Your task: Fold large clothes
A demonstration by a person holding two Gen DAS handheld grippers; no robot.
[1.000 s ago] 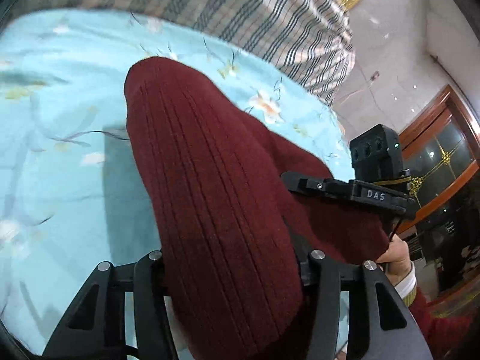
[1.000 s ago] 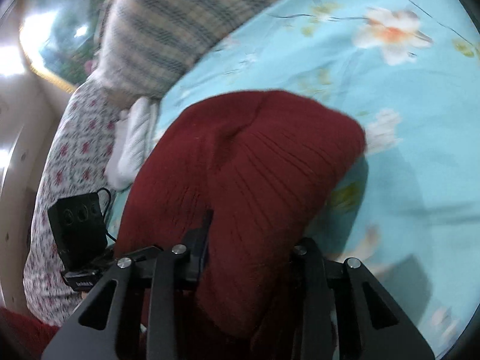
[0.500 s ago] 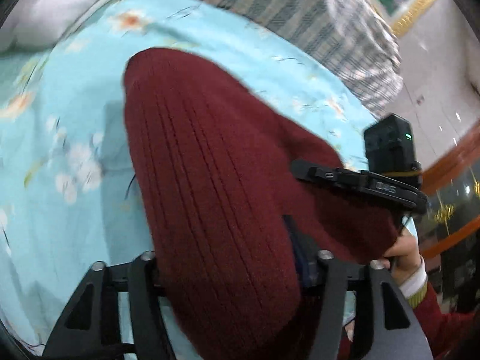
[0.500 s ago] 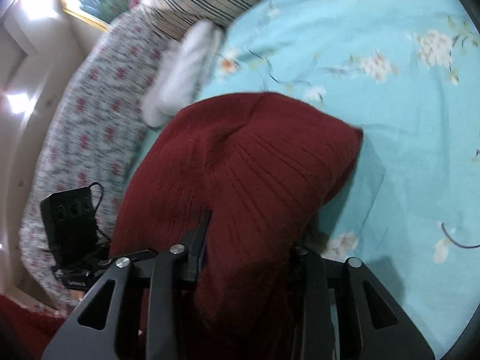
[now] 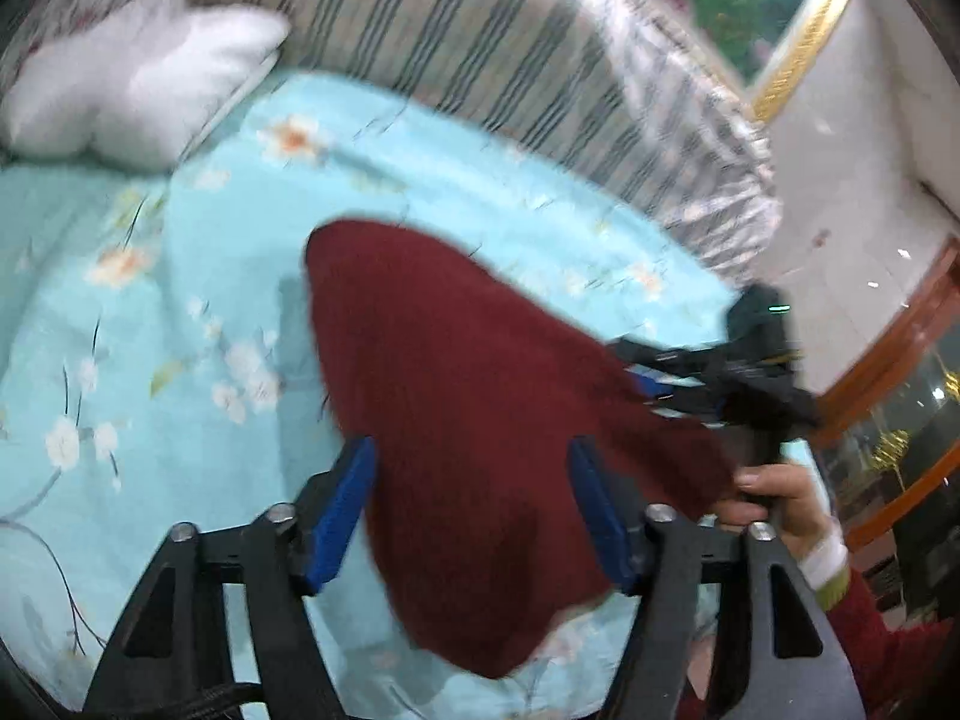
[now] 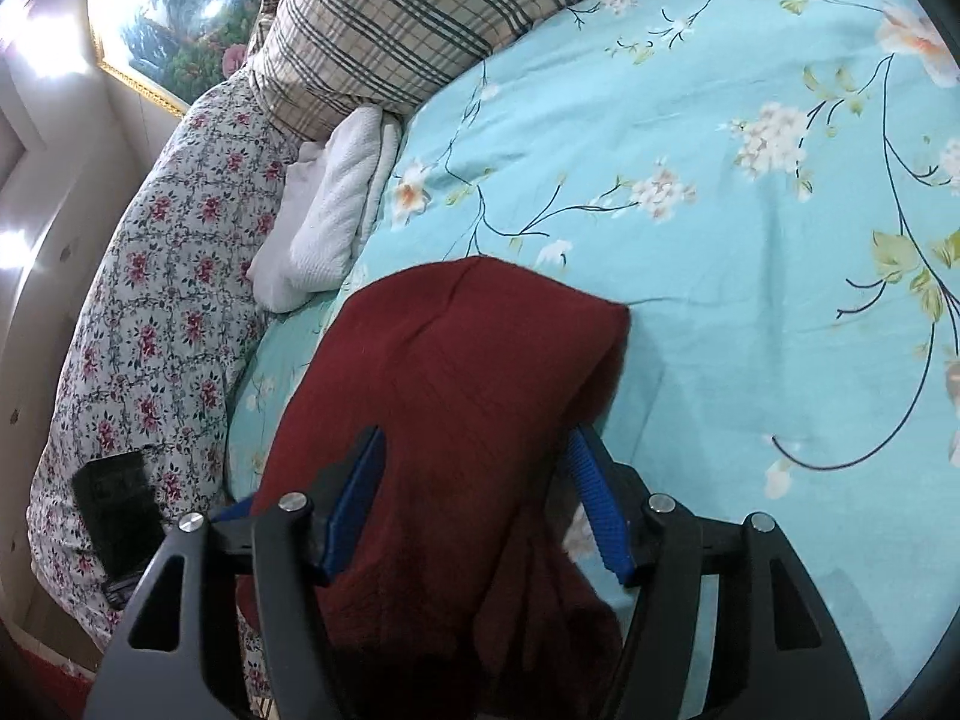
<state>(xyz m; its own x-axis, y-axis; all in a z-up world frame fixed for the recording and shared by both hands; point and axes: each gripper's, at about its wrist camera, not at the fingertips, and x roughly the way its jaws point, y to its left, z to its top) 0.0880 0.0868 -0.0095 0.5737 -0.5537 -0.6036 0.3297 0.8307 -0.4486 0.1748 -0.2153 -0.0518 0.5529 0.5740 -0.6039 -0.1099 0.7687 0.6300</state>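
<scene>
A light-blue floral bedspread [image 6: 750, 360] fills both my views, with a plaid cushion [image 6: 390, 18] and a folded white towel [image 6: 336, 210] along its far edge. The dark red knit garment [image 6: 456, 396] lies bunched near the bedspread's near edge, its folded end pointing toward the cushion. My left gripper [image 5: 474, 510] and right gripper [image 6: 480, 498] both stand with jaws spread wide, the red knit passing loosely between the blue pads [image 5: 339, 504] rather than being pinched.
</scene>
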